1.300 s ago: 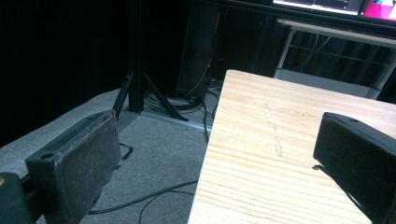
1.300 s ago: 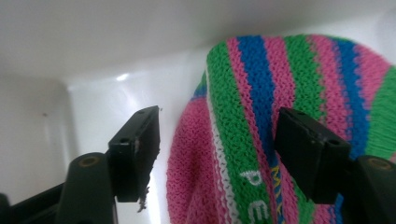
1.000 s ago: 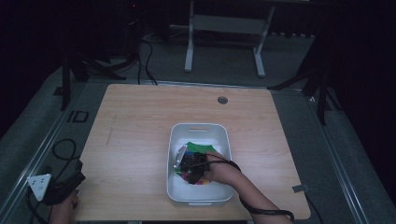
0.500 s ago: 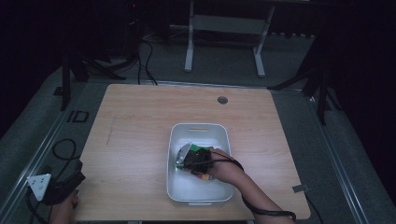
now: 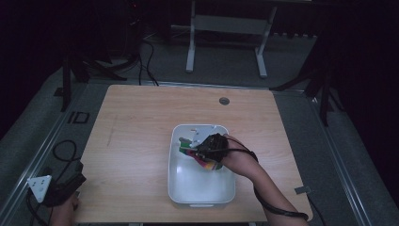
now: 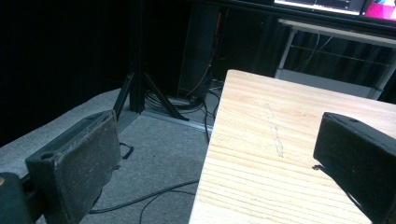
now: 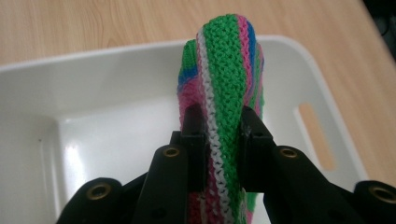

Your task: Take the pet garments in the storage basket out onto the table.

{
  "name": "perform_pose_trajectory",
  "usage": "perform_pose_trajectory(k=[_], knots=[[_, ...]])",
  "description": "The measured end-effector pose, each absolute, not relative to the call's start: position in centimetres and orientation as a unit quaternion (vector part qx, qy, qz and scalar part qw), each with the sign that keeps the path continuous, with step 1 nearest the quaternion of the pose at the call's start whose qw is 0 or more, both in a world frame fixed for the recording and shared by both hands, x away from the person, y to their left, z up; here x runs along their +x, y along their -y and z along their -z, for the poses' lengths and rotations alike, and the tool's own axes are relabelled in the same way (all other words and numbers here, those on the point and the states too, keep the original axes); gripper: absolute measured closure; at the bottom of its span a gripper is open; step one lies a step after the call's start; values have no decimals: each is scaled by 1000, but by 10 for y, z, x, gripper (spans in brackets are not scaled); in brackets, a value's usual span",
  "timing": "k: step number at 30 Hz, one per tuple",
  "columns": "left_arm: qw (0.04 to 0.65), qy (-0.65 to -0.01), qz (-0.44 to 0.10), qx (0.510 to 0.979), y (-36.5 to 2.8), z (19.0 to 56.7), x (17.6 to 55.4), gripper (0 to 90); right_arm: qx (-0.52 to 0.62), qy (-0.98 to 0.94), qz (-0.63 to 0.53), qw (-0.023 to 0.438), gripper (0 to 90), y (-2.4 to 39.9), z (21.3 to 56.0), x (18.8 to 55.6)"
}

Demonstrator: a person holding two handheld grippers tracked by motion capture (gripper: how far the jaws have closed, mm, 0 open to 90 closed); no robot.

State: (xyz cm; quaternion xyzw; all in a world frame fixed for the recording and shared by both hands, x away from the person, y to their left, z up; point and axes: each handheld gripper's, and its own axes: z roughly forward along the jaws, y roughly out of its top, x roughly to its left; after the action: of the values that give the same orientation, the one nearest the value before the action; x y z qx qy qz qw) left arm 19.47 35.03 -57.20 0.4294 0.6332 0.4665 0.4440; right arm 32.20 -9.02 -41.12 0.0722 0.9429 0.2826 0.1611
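Table (image 5: 141, 141) of pale wood takes the middle of the high view, with dark floor and cables around it. On it, in the lower middle of the frame, stands a white bin (image 5: 201, 190) with a slot handle at its end; its floor looks bare. Above the upper part of this bin is the right gripper (image 5: 207, 149), held by a hand (image 5: 235, 159) that enters from the lower right. In the right gripper view its two black jaws are clenched on a striped knitted piece (image 7: 224, 84), green, pink, white and blue, which rises from between the pads in the centre of the frame; the jaws have just been closing, and the knit is pinched between them. It seems to hang free over the white floor, not resting on it. The left gripper (image 5: 56, 190) lies at the lower left corner of the high view, beside the table edge; in the left gripper view its jaws stand wide apart with nothing between them. I judge that the step in hand is taking the knitted piece out of the bin. The next move calls for carrying it clear over the bin wall, keeping the grip firm because the soft knit can slip, then setting it down on the bare wood.
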Motion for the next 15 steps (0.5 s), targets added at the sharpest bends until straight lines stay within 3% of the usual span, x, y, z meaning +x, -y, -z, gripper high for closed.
perform_pose_trajectory(k=[15], knots=[[443,-634,-466,430,-351,572,195,12,71,-920,-332,196,757,111,359,316]])
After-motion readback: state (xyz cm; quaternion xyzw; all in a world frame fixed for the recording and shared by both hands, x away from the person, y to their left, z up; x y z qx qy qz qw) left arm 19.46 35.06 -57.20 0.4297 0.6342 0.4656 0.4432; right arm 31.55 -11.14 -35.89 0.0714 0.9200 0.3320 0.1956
